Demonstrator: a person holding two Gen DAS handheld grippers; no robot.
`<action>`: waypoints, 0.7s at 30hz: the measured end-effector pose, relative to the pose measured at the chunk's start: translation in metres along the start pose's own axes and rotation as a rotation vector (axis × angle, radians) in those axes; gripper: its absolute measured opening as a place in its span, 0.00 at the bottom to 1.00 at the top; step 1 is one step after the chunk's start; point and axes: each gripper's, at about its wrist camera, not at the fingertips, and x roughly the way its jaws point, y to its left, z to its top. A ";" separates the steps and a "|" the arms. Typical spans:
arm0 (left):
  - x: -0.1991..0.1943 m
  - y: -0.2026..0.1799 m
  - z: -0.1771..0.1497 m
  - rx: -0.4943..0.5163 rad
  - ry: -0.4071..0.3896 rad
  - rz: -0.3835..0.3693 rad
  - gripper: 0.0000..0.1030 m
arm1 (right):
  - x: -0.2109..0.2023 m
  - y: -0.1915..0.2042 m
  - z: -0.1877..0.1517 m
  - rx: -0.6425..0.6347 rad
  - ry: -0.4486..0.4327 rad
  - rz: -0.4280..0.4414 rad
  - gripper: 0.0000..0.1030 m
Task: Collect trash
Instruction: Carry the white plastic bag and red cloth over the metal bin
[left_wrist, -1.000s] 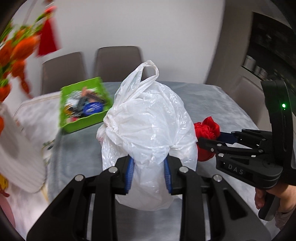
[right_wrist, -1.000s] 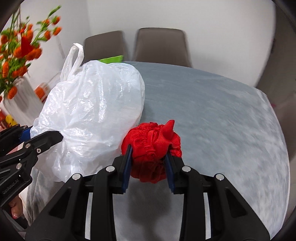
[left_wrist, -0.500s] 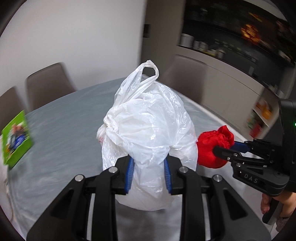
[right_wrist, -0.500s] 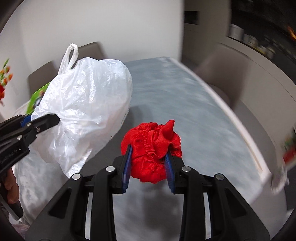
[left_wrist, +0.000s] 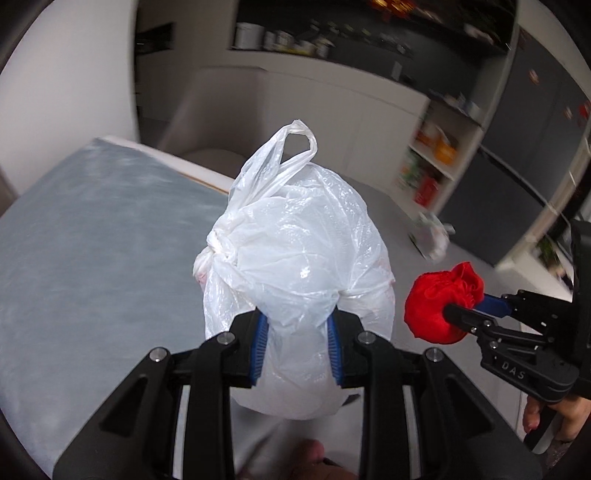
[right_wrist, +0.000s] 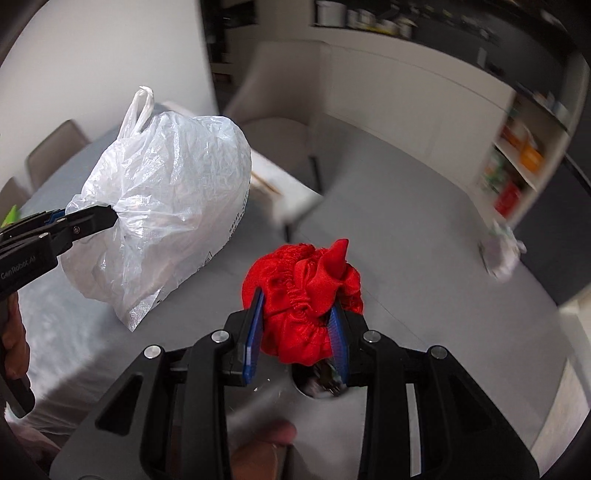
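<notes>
A full white plastic bag (left_wrist: 295, 266), knotted at its handles, hangs in the air with my left gripper (left_wrist: 297, 343) shut on its lower part. From the right wrist view the same white plastic bag (right_wrist: 166, 199) shows at the left, pinched by the left gripper (right_wrist: 107, 218). My right gripper (right_wrist: 295, 332) is shut on a crumpled red cloth bundle (right_wrist: 306, 295). In the left wrist view the red cloth bundle (left_wrist: 439, 302) floats to the right of the bag, held by the right gripper (left_wrist: 458, 310). Both loads are off the table, over the grey floor.
The grey table (left_wrist: 92, 240) lies at the left, a chair (right_wrist: 280, 122) past its end. White cabinets (left_wrist: 332, 96) and open shelves (right_wrist: 517, 166) line the far side. A small whitish bag (left_wrist: 430, 236) lies on the floor (right_wrist: 406, 221). A round dark opening (right_wrist: 321, 384) shows under the red bundle.
Both grippers have swung away from the table toward the kitchen side, carrying the bag and the red bundle. The green box and the flowers have left the view; floor and shelves came in.
</notes>
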 end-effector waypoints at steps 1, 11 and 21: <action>0.008 -0.009 0.000 0.011 0.015 -0.009 0.27 | 0.002 -0.015 -0.007 0.026 0.011 -0.011 0.30; 0.101 -0.103 -0.015 0.265 0.096 -0.118 0.27 | 0.052 -0.087 -0.068 0.224 0.094 -0.097 0.30; 0.189 -0.153 -0.037 0.333 0.187 -0.230 0.27 | 0.088 -0.120 -0.115 0.392 0.143 -0.157 0.30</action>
